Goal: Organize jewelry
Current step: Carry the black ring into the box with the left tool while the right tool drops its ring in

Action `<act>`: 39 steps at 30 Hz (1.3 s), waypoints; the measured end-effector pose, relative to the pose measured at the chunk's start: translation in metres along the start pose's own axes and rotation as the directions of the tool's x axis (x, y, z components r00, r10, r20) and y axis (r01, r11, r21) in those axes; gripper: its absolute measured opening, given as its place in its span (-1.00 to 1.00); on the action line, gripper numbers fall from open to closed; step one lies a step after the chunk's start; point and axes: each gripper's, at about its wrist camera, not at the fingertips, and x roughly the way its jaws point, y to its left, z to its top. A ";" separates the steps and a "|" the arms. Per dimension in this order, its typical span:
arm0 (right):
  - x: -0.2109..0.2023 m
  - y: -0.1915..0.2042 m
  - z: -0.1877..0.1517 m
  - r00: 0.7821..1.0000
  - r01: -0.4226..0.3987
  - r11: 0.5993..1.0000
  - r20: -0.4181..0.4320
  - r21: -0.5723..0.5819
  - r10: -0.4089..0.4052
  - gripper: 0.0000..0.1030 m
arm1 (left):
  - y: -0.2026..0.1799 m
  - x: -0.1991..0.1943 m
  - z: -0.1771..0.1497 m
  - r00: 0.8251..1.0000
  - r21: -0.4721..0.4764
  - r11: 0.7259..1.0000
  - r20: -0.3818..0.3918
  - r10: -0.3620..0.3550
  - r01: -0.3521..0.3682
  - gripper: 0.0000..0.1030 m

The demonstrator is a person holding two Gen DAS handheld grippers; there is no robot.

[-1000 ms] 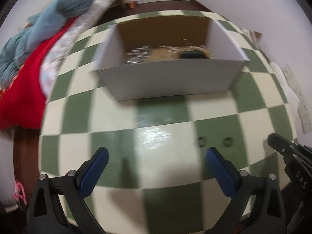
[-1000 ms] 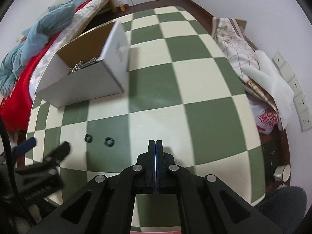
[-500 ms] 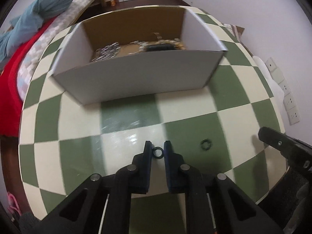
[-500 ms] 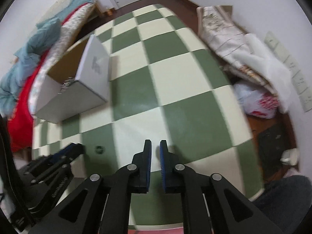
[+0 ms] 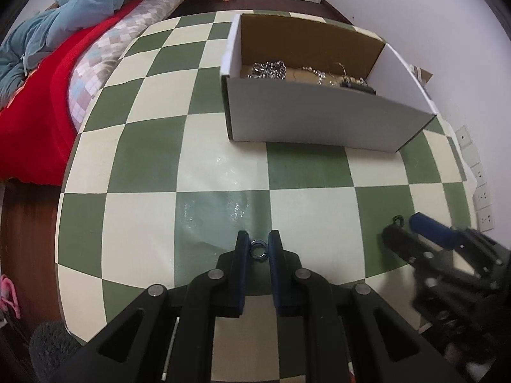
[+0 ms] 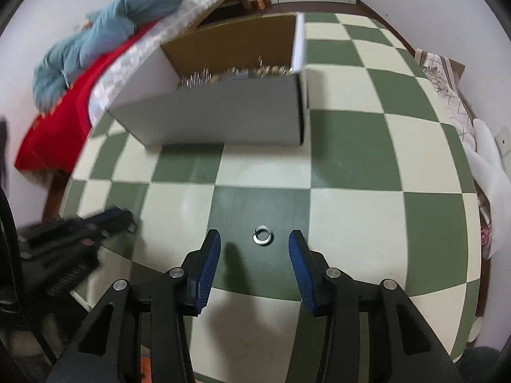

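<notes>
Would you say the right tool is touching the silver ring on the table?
Apart: in the right wrist view the silver ring lies between the opening right tool, with green table showing on both sides.

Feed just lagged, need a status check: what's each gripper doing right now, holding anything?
Left gripper: shut on a small ring.
Right gripper: jaws opening, holding nothing; a second ring lies on the table between the fingers, untouched.
</notes>
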 end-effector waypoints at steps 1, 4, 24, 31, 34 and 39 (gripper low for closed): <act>0.001 0.005 -0.001 1.000 0.027 0.999 0.004 -0.021 -0.026 -0.15 | 0.000 -0.001 0.000 1.000 0.001 1.000 0.003 -0.001 0.001 -0.82; 0.004 0.015 -0.004 0.995 0.102 0.991 0.027 -0.082 -0.100 -0.59 | 0.000 -0.002 0.000 1.000 0.005 1.000 0.001 -0.004 0.004 -0.81; -0.076 -0.012 0.064 0.991 -0.054 0.995 0.126 0.088 0.043 -0.75 | -0.014 -0.060 0.071 0.994 0.018 0.999 0.106 -0.028 0.026 -0.82; -0.073 -0.003 0.128 0.992 -0.030 0.997 0.121 0.067 0.022 -0.75 | -0.018 -0.058 0.125 0.992 0.027 0.999 0.120 0.030 -0.034 -0.82; -0.059 -0.005 0.145 0.996 -0.024 0.997 0.092 0.074 0.017 -0.75 | -0.017 -0.049 0.141 0.993 0.016 0.998 0.106 0.051 -0.053 -0.82; -0.039 -0.009 0.161 0.999 -0.022 0.996 0.047 0.090 0.018 -0.74 | -0.016 -0.034 0.153 0.995 0.002 0.998 0.082 0.064 -0.064 -0.82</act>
